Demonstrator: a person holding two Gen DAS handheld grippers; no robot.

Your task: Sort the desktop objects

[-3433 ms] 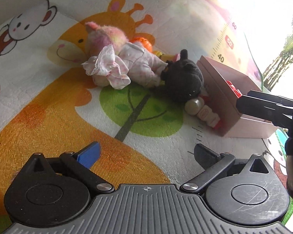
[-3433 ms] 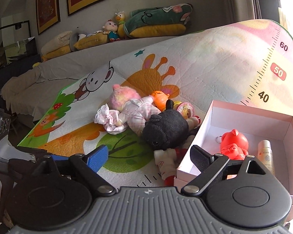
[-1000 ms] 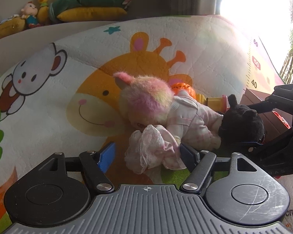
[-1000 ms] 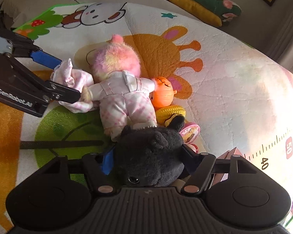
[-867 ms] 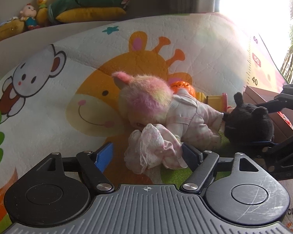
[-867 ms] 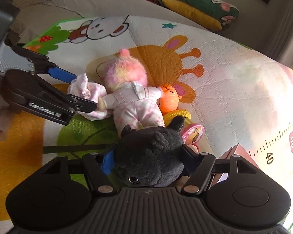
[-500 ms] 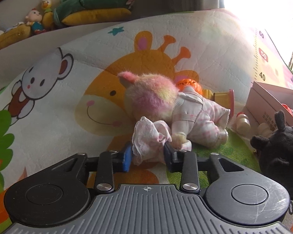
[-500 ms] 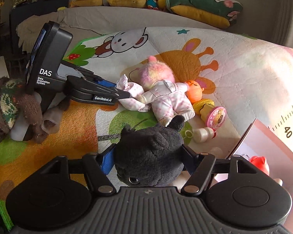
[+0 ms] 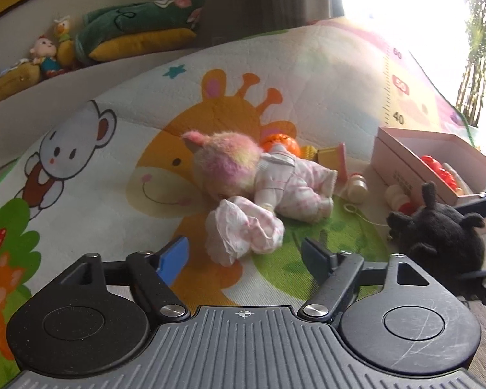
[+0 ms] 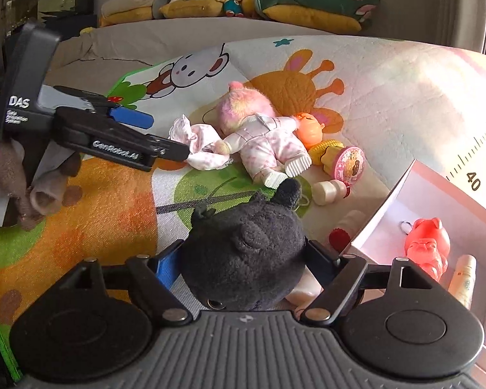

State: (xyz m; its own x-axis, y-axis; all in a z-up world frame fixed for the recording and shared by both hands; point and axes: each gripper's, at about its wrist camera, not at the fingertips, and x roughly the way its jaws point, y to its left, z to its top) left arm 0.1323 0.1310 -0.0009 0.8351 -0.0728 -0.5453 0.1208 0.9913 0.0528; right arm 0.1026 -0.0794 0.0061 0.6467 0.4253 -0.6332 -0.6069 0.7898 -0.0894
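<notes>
The right gripper (image 10: 243,259) has the black plush toy (image 10: 243,262) between its fingers; its jaws are opening, and whether the pads still press the fur is hard to tell. The left gripper (image 9: 246,254) is also opening, its jaws wide and holding nothing, with the pink frilly cloth (image 9: 243,231) lying on the play mat (image 9: 113,168) just ahead of its tips. Touching that cloth is the doll in pink pyjamas (image 9: 275,181), face down over the mat's giraffe print. Behind the doll lie an orange toy head (image 10: 309,128) and a yellow-and-pink rattle-like toy (image 10: 340,159), and a small cream bottle (image 10: 329,191) rests near the doll's feet. Toward the mat's ruler-marked edge stands the open pink box (image 10: 437,201), holding a red pig figure (image 10: 427,246) and a cream tube (image 10: 463,280).
</notes>
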